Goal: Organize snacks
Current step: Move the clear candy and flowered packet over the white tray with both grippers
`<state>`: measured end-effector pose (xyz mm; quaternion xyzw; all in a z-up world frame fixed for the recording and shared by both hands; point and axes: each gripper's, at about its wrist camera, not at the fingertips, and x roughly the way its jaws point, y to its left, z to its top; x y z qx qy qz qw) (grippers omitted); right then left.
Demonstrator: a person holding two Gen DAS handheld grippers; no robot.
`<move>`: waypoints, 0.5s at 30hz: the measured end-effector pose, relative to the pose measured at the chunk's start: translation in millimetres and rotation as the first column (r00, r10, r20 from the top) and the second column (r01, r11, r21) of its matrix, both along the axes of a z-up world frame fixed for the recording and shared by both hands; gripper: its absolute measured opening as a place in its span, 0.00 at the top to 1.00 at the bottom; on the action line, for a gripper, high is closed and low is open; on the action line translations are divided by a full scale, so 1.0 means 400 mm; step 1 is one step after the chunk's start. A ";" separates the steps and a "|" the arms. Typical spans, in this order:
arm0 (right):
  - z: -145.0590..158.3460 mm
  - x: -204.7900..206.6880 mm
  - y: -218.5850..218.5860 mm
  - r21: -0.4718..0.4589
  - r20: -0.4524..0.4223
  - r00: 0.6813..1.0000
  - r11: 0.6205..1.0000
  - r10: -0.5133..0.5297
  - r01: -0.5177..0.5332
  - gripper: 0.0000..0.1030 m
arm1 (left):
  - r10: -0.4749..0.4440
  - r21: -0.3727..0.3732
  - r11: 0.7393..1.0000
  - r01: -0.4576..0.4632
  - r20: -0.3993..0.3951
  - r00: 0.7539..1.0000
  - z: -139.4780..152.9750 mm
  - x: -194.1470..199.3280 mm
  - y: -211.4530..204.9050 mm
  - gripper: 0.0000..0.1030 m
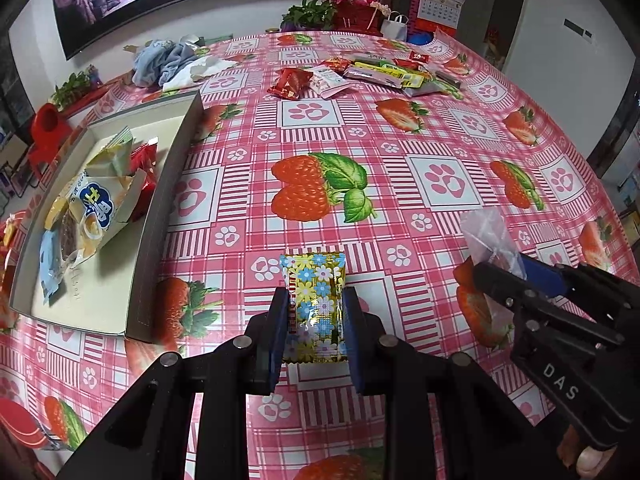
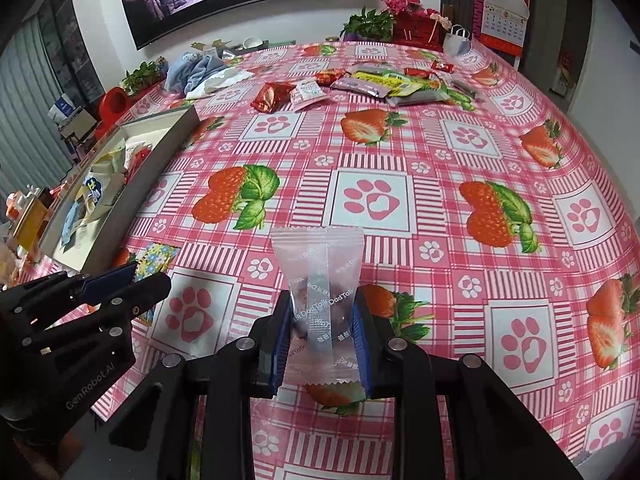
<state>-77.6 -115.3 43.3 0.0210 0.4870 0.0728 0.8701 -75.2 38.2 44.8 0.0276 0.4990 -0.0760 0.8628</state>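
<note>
Left gripper point(image 1: 313, 312) pinches flowery candy packet point(image 1: 314, 300), right gripper point(image 2: 322, 320) clear packet point(image 2: 320, 280) mid-body; both look light, crinkly, slippery.

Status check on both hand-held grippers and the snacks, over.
Left hand-held gripper shut on gold flower-print snack packet. Right hand-held gripper shut on clear frosted snack packet. Grey cardboard tray to the left, path unobstructed.

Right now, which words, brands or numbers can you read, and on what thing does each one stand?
"DAS": right gripper.
"GenRobot.AI": left gripper.
"DodTalk": clear wrapper.
"HELLO KITTY", partly legible: flowered wrapper.
Calendar: numbers too small.
Chip bag: characters unreadable.
</note>
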 end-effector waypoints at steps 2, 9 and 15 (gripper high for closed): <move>-0.013 0.006 0.003 0.012 -0.015 1.000 1.000 0.011 -0.010 0.71 | 0.005 0.008 1.000 -0.005 -0.003 1.000 -0.004 0.004 -0.002 0.72; -0.004 0.006 0.002 0.021 -0.003 1.000 0.999 0.029 -0.029 0.71 | 0.007 0.013 1.000 -0.007 0.003 1.000 -0.004 0.000 -0.012 0.72; 0.012 0.010 -0.001 -0.009 0.005 1.000 1.000 0.015 -0.015 0.71 | -0.011 -0.008 1.000 0.012 0.014 1.000 0.009 0.005 -0.008 0.72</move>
